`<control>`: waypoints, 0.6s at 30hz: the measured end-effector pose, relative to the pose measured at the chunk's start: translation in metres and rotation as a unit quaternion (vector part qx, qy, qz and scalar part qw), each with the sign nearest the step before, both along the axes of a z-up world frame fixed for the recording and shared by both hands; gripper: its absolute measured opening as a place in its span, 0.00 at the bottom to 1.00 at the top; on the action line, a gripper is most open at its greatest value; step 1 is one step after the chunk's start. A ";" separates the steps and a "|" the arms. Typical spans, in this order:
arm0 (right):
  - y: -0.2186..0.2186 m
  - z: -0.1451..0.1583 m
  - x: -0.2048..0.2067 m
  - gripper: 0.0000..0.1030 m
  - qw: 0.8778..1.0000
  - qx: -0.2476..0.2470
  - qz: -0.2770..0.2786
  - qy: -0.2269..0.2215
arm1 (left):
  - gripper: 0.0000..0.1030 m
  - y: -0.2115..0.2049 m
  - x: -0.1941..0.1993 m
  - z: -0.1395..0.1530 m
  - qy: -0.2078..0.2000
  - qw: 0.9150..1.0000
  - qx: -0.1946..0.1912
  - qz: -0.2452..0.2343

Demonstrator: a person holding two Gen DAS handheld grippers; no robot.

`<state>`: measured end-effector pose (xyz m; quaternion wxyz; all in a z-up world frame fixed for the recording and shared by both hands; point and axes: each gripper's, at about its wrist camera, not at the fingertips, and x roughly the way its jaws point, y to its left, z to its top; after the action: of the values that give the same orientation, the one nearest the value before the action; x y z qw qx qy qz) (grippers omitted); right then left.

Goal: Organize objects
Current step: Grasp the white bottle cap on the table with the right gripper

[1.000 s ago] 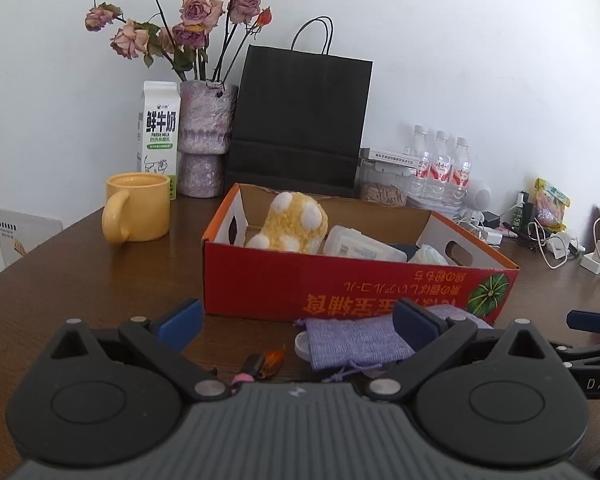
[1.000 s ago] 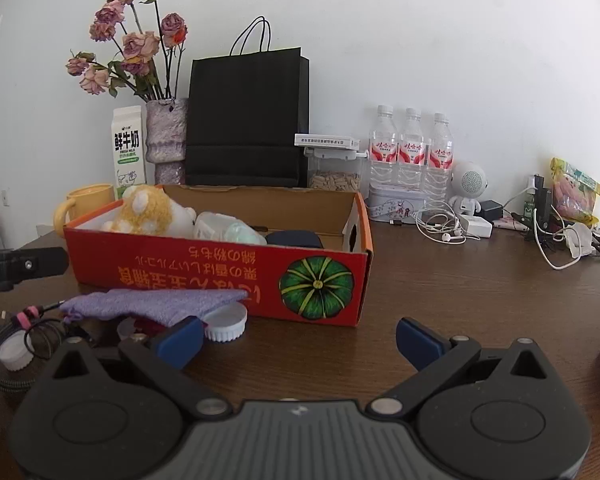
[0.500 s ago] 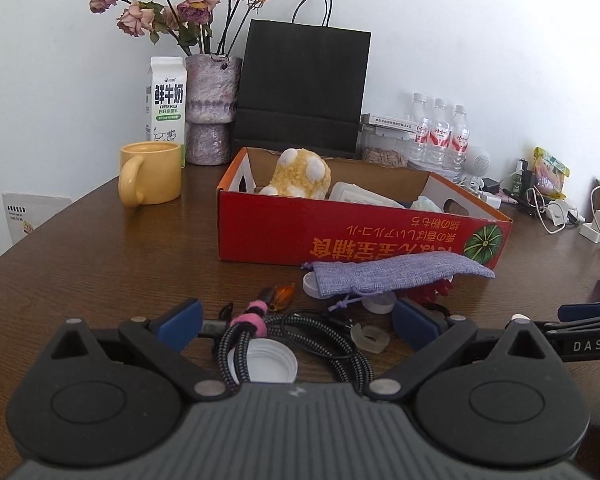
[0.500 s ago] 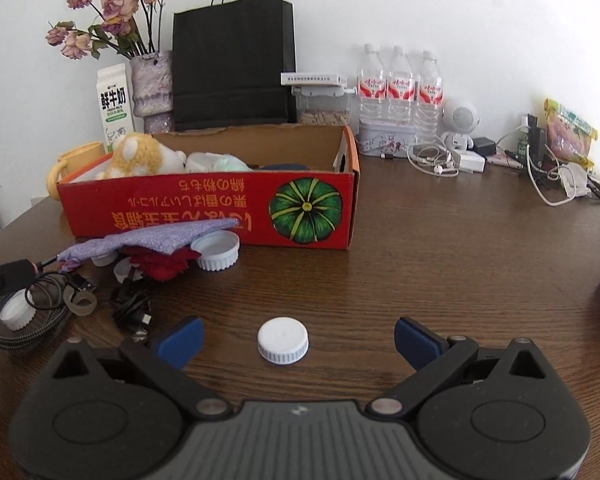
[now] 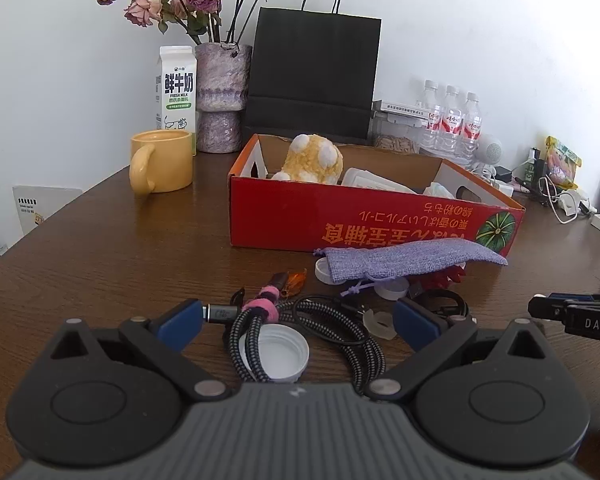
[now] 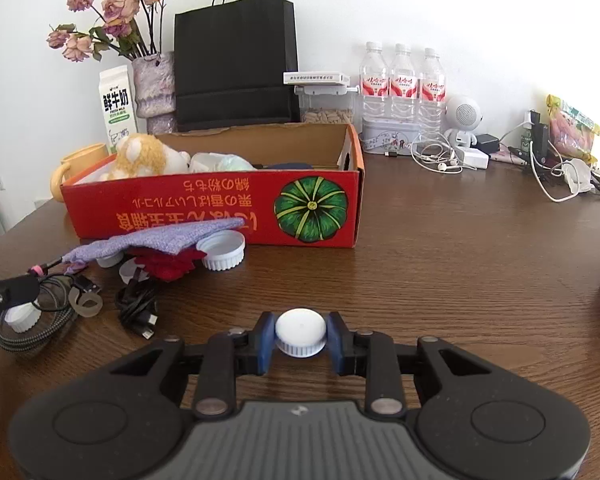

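A small white cap (image 6: 300, 330) lies on the wooden table between the blue pads of my right gripper (image 6: 301, 338). The jaws are closing and both pads touch the cap's sides. My left gripper (image 5: 296, 320) stands open over a coiled braided cable (image 5: 256, 320) with a pink tie and an upturned white lid (image 5: 278, 354). Beyond it lie a purple pouch (image 5: 412, 258), a red fabric piece (image 6: 168, 264) and another white lid (image 6: 224, 250). The red cardboard box (image 5: 340, 216) behind holds a yellow plush toy (image 5: 312, 158) and wrapped packs.
A yellow mug (image 5: 162, 166), milk carton (image 5: 176, 92), flower vase (image 5: 220, 100) and black paper bag (image 5: 312, 76) stand behind the box. Water bottles (image 6: 402, 88), a small white speaker (image 6: 462, 118) and tangled chargers (image 6: 556, 168) crowd the back right. A black cable (image 6: 138, 308) lies at left.
My right gripper's jaws went from wide open to closed around the white cap. Both views dipped toward the table, bringing the coiled cable and upturned lid between my left fingers.
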<state>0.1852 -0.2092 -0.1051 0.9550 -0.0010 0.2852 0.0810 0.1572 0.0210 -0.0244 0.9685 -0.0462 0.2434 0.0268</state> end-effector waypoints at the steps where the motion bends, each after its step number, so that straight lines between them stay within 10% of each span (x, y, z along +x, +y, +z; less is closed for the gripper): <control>1: 0.000 0.001 -0.002 0.26 1.000 -0.001 -0.001 -0.005 | 1.00 -0.001 0.000 0.000 0.002 1.000 0.004 0.001; 18: -0.010 0.015 -0.080 0.26 0.998 -0.013 0.046 -0.043 | 1.00 -0.011 -0.016 0.001 0.045 0.998 0.045 -0.030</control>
<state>0.1051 -0.2187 -0.0901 0.9617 -0.0294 0.2444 0.1207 0.1408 0.0101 -0.0238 0.9581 0.0063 0.2862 0.0110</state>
